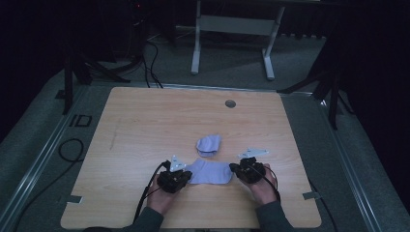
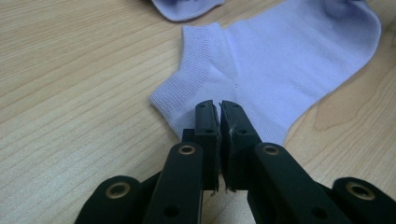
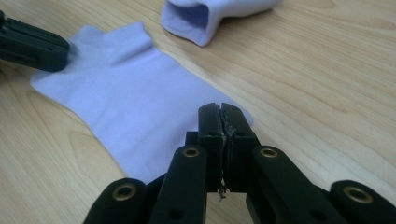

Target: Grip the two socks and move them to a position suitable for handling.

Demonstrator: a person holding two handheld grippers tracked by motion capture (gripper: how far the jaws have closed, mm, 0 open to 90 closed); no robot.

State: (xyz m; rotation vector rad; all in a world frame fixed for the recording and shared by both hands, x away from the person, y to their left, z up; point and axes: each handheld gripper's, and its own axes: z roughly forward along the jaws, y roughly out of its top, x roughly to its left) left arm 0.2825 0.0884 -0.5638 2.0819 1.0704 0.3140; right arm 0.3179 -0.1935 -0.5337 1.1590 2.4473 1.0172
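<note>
A flat lavender sock (image 1: 210, 172) (image 2: 280, 60) (image 3: 130, 102) lies on the wooden table (image 1: 145, 121) between my two grippers. My left gripper (image 1: 190, 175) (image 2: 219, 106) is shut, its tips over the sock's cuff-and-heel end. From the right gripper view, that left gripper (image 3: 64, 50) touches the same corner. My right gripper (image 1: 233, 168) (image 3: 220, 108) is shut at the sock's toe end. The cloth lies smooth with no pucker, and I see none pinched between either pair of jaws. A second lavender sock (image 1: 209, 145) (image 2: 187, 8) (image 3: 210, 16), folded, sits just behind the flat one.
A round cable hole (image 1: 230, 103) is set near the table's far edge. A white desk frame (image 1: 232, 29) stands on the floor beyond the table. Black cables (image 1: 72, 150) trail on the floor at the left. Bare wood spreads to the left and back.
</note>
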